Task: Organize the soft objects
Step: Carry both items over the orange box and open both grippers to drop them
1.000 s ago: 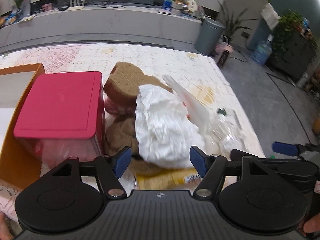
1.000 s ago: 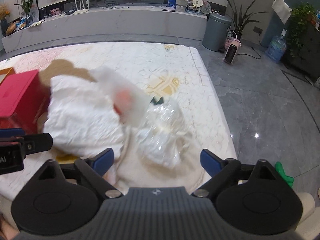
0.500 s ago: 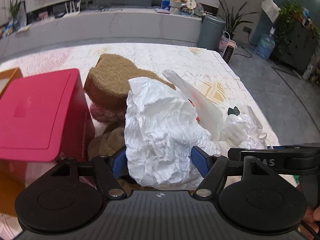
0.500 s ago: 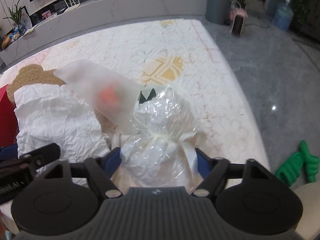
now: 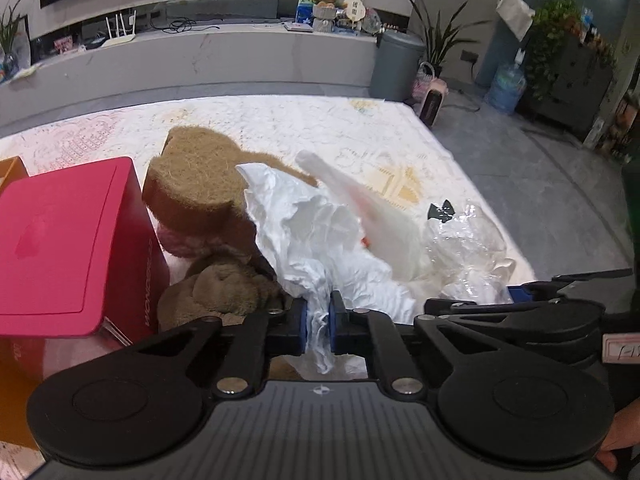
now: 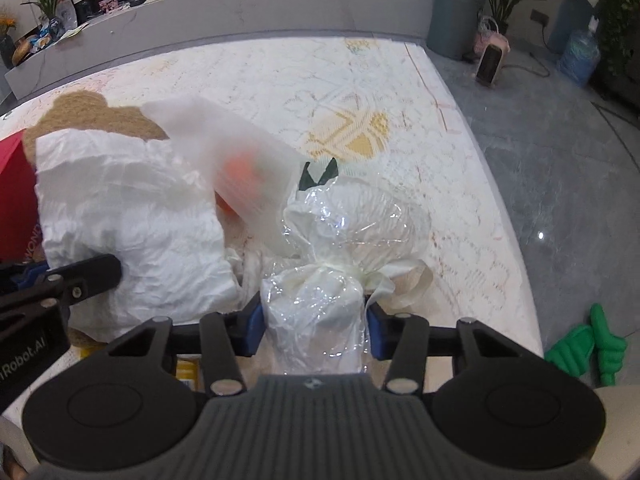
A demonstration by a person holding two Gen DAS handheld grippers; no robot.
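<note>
A crumpled white sheet (image 5: 320, 248) lies in a pile on the patterned mat; it also shows in the right wrist view (image 6: 132, 216). My left gripper (image 5: 318, 322) is shut on its near edge. A clear plastic bag (image 6: 320, 300) holding a white bundle sits to the right, also seen in the left wrist view (image 5: 464, 252). My right gripper (image 6: 314, 326) is shut on this bag. A frosted white bag (image 6: 232, 168) with something orange inside leans between them. A brown plush piece (image 5: 196, 184) lies behind the sheet.
A pink lidded box (image 5: 68, 240) stands at the left beside an orange box (image 5: 12, 168). A green hand-shaped toy (image 6: 588, 348) lies on the grey floor at the right. The mat's right edge (image 6: 516, 240) runs close to the bag.
Both grippers moved forward into the pile and closed: the left on the white sheet's edge, the right on the clear plastic bag.
</note>
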